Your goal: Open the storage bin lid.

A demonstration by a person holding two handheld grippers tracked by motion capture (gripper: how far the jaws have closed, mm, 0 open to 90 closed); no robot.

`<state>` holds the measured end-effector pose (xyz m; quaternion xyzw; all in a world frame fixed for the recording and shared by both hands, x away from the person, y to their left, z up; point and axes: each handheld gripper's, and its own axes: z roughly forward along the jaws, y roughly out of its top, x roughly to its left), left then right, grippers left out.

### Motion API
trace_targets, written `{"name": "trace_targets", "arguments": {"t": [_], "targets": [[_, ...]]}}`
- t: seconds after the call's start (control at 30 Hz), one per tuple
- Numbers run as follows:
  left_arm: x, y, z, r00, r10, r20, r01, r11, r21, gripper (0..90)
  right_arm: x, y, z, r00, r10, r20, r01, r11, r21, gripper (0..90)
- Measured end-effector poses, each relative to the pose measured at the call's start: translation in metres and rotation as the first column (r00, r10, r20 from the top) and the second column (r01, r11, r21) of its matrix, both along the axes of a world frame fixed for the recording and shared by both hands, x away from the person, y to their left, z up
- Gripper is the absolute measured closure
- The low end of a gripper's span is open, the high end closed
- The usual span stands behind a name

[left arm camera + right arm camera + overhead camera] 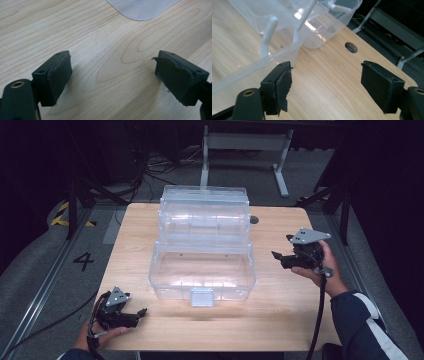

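Note:
A clear plastic box (202,270) stands in the middle of the wooden table (280,310) with its lid and tiered trays (204,212) folded open toward the back. My left gripper (141,313) rests low at the table's front left, short of the box, open over bare wood. In the left gripper view its pads (60,77) stand wide apart with nothing between them, and a corner of the box (142,8) shows ahead. My right gripper (278,256) hovers to the right of the box, pointing at it, open and empty (327,85), with the box wall (262,60) just beyond its left pad.
A round cable hole (254,219) sits in the table behind the box's right side, also seen as the hole (351,47) ahead of the right gripper. A white frame (245,142) and cables lie on the floor beyond. A "4" (83,261) marks the floor at left.

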<state>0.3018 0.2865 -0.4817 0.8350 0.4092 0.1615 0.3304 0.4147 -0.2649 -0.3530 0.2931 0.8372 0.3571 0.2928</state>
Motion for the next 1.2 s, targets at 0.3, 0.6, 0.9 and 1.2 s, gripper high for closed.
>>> {"name": "trace_targets", "arguments": {"t": [0.3,0.6,0.9,1.2], "targets": [[0.000,0.000,0.000,1.0000,0.001,-0.001,-0.001,1.0000,-0.001,14.2,-0.020,-0.009,-0.027,0.9996,-0.011,-0.026,0.011,1.000,-0.029,23.4],[0.000,0.000,0.000,1.0000,0.002,-0.001,-0.002,1.0000,-0.001,14.2,-0.037,-0.024,-0.055,0.9975,-0.030,-0.065,0.029,0.999,-0.019,22.7],[0.004,-0.002,0.000,0.9999,-0.010,-0.008,0.010,0.9999,0.002,12.1,-0.054,-0.046,-0.081,0.9910,-0.079,-0.108,0.080,0.997,0.003,22.0],[0.006,-0.002,0.000,0.9997,-0.025,-0.003,0.025,0.9996,0.009,11.0,-0.071,-0.060,-0.104,0.9830,-0.103,-0.152,0.105,0.994,0.007,20.9]]}}
